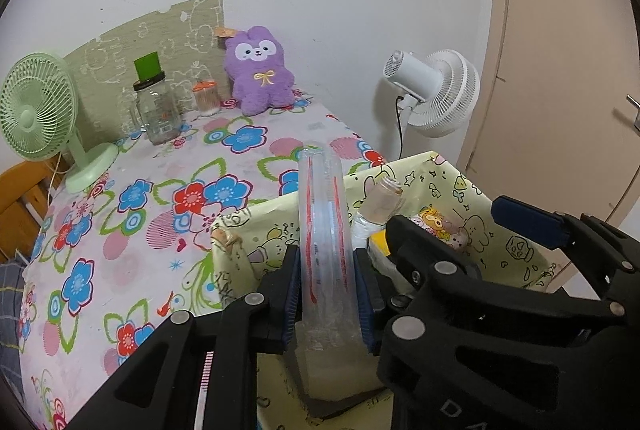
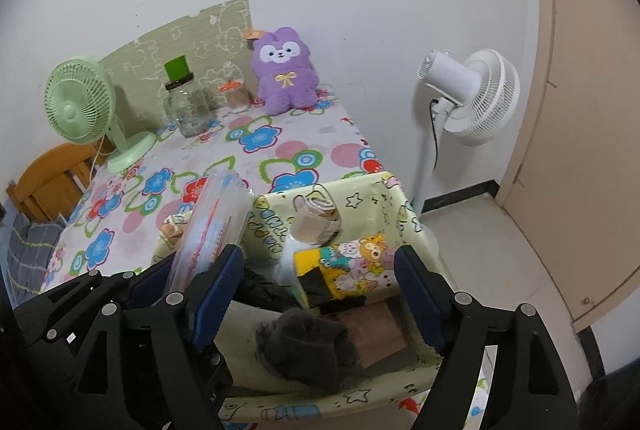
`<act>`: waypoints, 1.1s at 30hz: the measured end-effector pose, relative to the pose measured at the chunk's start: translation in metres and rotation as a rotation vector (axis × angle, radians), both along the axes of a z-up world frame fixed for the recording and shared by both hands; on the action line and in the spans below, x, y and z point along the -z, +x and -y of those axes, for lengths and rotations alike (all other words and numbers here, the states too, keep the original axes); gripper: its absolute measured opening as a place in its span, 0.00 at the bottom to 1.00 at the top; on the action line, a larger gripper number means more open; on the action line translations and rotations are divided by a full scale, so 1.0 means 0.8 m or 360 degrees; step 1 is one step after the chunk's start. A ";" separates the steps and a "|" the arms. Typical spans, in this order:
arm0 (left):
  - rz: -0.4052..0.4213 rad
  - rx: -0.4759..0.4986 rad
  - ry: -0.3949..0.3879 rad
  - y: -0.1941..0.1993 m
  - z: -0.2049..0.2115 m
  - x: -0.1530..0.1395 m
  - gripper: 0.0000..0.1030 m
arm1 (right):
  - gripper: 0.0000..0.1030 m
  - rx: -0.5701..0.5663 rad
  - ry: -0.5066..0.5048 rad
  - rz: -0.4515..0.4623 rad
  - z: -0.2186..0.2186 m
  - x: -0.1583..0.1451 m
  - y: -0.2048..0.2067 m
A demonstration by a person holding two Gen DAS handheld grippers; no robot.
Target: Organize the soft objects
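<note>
My left gripper [image 1: 328, 294] is shut on a clear plastic zip bag with red lines [image 1: 325, 230], held upright over the near-left corner of a pale yellow cartoon-print fabric box [image 1: 256, 222]. The bag also shows in the right wrist view [image 2: 212, 226]. My right gripper [image 2: 320, 294] is open and empty above the box [image 2: 360, 190]. Inside lie a dark grey fuzzy item [image 2: 304, 346], a yellow cartoon-print pack [image 2: 352, 266] and a rolled clear packet [image 2: 316, 218]. A purple plush bunny [image 1: 258, 70] sits at the table's far edge against the wall.
On the floral tablecloth [image 1: 140, 230] stand a green desk fan [image 1: 36, 114], a glass jar with green lid [image 1: 154, 102] and a small orange-lidded jar [image 1: 206, 96]. A white floor fan [image 1: 436, 90] stands right of the table. A wooden chair [image 2: 52, 182] is at left.
</note>
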State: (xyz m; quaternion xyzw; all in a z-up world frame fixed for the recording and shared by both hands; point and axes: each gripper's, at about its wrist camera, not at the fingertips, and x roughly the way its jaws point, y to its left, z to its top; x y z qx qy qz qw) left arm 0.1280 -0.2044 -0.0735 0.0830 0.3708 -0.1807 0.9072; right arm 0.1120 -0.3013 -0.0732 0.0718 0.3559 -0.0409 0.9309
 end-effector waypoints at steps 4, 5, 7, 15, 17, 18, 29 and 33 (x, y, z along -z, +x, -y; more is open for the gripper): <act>-0.0015 0.0002 0.0026 0.002 0.002 0.003 0.38 | 0.78 0.0014 -0.0018 -0.0011 0.004 0.001 0.001; -0.0016 0.0003 0.0026 0.001 0.001 0.004 0.41 | 0.78 0.0016 -0.0024 -0.0015 0.004 0.001 0.001; -0.0018 0.0001 0.0028 0.000 0.000 0.003 0.56 | 0.78 0.0019 -0.0030 -0.0016 0.004 0.000 0.001; 0.0039 -0.0052 0.0015 -0.007 -0.020 -0.007 0.84 | 0.79 0.0016 -0.0040 0.0000 -0.006 -0.006 -0.005; 0.0040 -0.0068 -0.0002 -0.009 -0.027 -0.011 0.86 | 0.79 0.0006 -0.0042 0.0011 -0.013 -0.010 -0.009; 0.0040 -0.0074 -0.0013 -0.010 -0.032 -0.014 0.87 | 0.80 0.0002 -0.0044 0.0015 -0.016 -0.012 -0.010; 0.0087 -0.0154 -0.0067 -0.028 -0.078 -0.043 0.93 | 0.87 -0.0078 -0.0044 0.0114 -0.056 -0.043 -0.028; 0.0134 -0.0195 -0.0071 -0.035 -0.099 -0.052 0.96 | 0.89 -0.0107 -0.0059 0.0147 -0.074 -0.053 -0.033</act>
